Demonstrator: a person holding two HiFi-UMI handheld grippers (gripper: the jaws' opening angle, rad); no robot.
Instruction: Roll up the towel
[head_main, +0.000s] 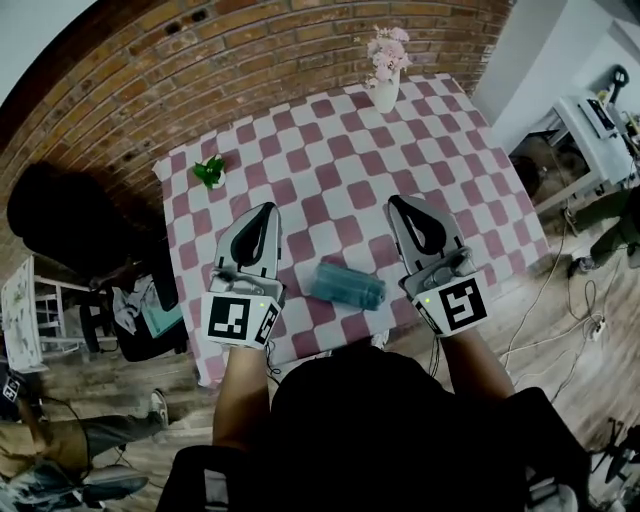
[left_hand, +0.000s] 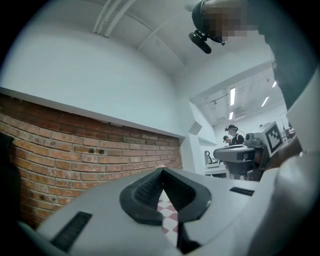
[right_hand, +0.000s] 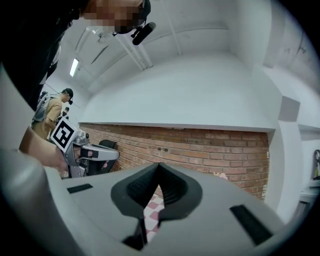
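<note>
Well beyond the towel (head_main: 348, 285), to its left, I see a small green plant (head_main: 210, 172) on the checkered surface (head_main: 330, 160). My left claw (head_main: 266, 210) hangs just left of the towel, jaws pressed together on nothing. The towel lies rolled into a blue-grey cylinder near the surface's front edge. Far behind it stands a vase of pink flowers (head_main: 385, 80). Right of the towel, my right claw (head_main: 397, 203) is likewise closed and empty.
</note>
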